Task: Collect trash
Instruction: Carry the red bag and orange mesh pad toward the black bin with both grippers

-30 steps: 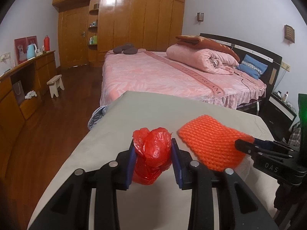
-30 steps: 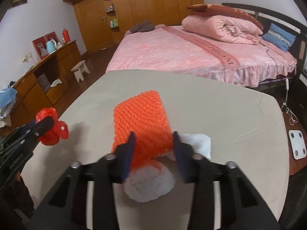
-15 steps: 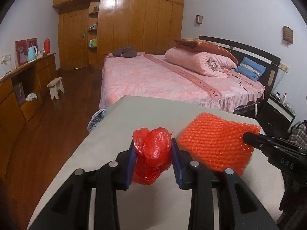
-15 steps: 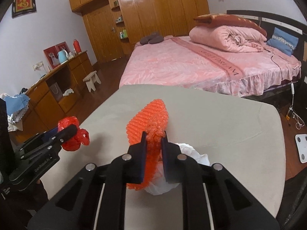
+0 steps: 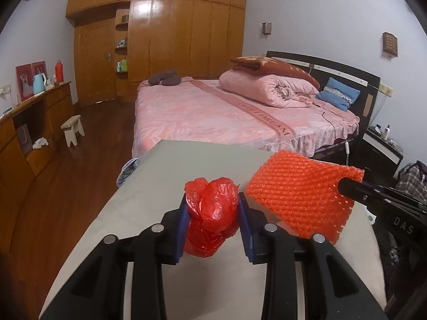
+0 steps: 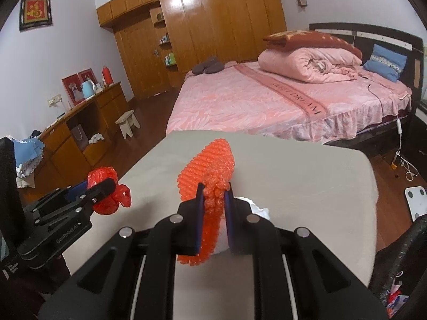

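- The orange foam net (image 6: 210, 176) is pinched in the right tongs (image 6: 213, 200), lifted off the grey bench (image 6: 307, 176), long axis running toward 12 o'clock.
- The red plastic bag (image 5: 210, 213) is clamped in the left tongs (image 5: 212, 213), at 9 o'clock from the net.
- A white wad (image 6: 256, 210) lies beneath, nearest the right tongs.
- Readable: "DAS", "GenRobot.AI", "SWEET DREAM" on the bed (image 6: 267, 101).

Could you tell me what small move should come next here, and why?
Probably carry both pieces off the table toward a bin, which is not in view: the left gripper holds the red plastic bag, the right gripper pinches the orange bubble wrap, both lifted.
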Demonstrator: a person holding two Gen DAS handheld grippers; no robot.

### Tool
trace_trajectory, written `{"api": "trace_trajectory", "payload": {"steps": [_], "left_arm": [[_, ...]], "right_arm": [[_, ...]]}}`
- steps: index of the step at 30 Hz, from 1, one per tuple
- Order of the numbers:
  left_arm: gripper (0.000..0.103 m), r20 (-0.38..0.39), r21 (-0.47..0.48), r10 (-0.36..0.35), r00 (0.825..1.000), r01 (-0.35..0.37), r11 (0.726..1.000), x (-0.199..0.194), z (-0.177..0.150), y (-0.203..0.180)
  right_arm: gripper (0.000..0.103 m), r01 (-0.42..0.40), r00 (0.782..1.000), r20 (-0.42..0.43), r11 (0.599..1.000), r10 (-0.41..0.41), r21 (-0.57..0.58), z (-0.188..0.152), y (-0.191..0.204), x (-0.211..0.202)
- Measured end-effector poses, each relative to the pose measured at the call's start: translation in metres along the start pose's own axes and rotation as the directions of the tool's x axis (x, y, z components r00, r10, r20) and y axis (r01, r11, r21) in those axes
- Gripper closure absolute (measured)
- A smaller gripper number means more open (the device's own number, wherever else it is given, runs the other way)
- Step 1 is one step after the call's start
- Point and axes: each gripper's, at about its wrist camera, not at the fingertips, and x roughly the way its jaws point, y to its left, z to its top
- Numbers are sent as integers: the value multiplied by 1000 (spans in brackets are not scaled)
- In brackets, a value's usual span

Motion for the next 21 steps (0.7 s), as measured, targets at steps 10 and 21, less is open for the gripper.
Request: {"api": "trace_trajectory", "payload": {"steps": [10, 21], "left_arm": [[69, 34, 33, -64, 997, 62, 998, -30, 10, -40], [69, 51, 76, -151, 987, 147, 986, -58, 15, -95]], "right_arm": [[90, 33, 997, 71, 999, -34, 14, 0, -18, -58], [90, 120, 984, 131, 992, -125, 47, -12, -48, -125]]}}
